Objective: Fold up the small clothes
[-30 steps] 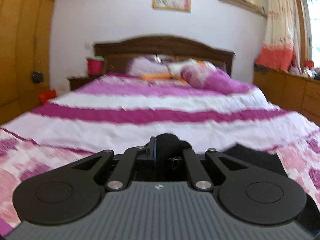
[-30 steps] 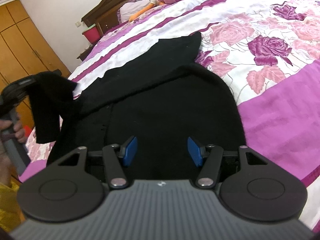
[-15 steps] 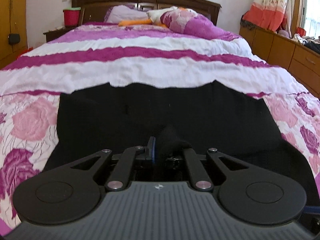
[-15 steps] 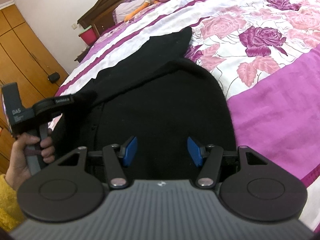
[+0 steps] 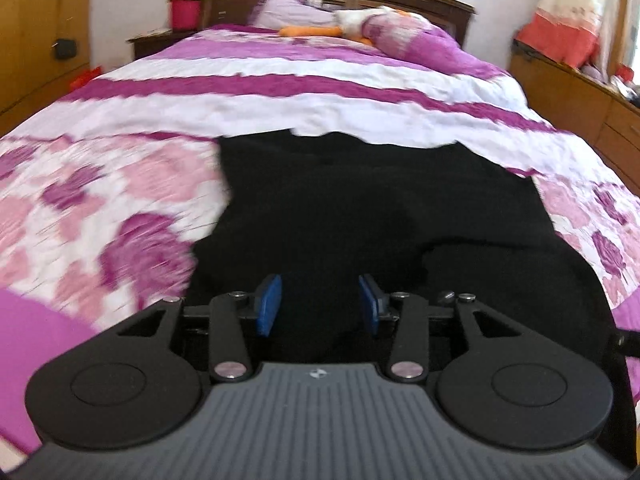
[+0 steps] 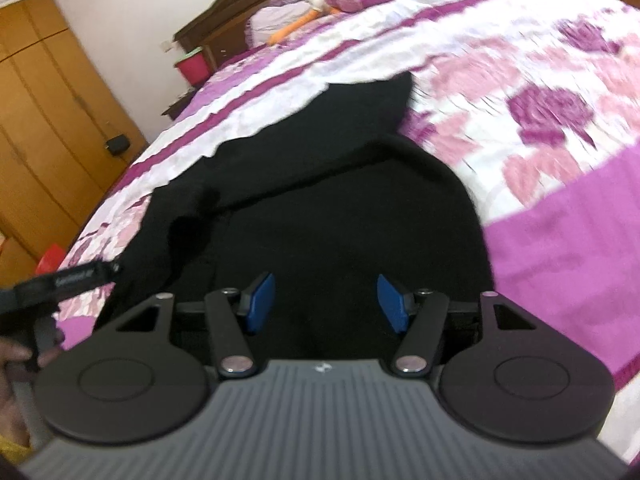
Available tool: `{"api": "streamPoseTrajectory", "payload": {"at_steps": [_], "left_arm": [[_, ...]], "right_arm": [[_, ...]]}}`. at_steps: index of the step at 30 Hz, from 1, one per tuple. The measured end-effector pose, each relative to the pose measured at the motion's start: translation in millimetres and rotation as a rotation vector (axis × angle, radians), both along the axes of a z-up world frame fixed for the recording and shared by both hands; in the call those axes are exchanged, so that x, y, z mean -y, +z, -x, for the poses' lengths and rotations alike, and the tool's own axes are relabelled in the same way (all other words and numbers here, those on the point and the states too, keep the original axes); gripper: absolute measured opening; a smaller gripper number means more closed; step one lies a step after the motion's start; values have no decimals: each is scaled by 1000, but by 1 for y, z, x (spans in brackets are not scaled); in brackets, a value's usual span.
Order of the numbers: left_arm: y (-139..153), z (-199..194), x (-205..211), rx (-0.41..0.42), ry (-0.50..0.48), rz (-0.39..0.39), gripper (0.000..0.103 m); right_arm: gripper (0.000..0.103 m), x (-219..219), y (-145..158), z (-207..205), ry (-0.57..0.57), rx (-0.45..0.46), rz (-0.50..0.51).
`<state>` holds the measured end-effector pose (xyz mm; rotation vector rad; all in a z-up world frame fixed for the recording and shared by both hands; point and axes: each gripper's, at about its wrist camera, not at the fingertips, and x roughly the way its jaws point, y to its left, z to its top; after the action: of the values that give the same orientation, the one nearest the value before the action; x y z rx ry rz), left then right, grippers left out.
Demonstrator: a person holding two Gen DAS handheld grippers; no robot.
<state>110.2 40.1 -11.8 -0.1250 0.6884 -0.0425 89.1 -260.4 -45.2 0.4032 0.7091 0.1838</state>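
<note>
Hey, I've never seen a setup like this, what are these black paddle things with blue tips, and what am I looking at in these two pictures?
Each picture comes from a wide-angle camera on a hand-held gripper, looking forward along its two blue-padded fingers. A person holds one in each hand; there is no robot arm. One picture shows the left gripper, the other the right gripper. Both are open and hold nothing. Below them a black garment lies spread on a bed quilt with pink and purple flowers. At the left edge of the right gripper's picture you can see the person's hand on the other handle. Pillows lie at the headboard.
</note>
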Motion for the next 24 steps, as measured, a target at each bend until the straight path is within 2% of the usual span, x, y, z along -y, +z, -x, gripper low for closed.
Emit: {"api": "streamPoseTrajectory", "payload": {"at_steps": [6,11,19,24], "left_arm": [[2,29,-46,-16,135,-11,49],[-3,44,-72,-20,193,-3,49],[-10,53,-88,-12,242,-12,49],[-14,55,-98,-10,270,5,49]], "right_arm": [[61,-37,22,-13,104,49,50],[61,-85,34,-31,234,69,76],[60,-172,33,-53,448,72,117],[60,-216,20,-69,541,62,163]]}}
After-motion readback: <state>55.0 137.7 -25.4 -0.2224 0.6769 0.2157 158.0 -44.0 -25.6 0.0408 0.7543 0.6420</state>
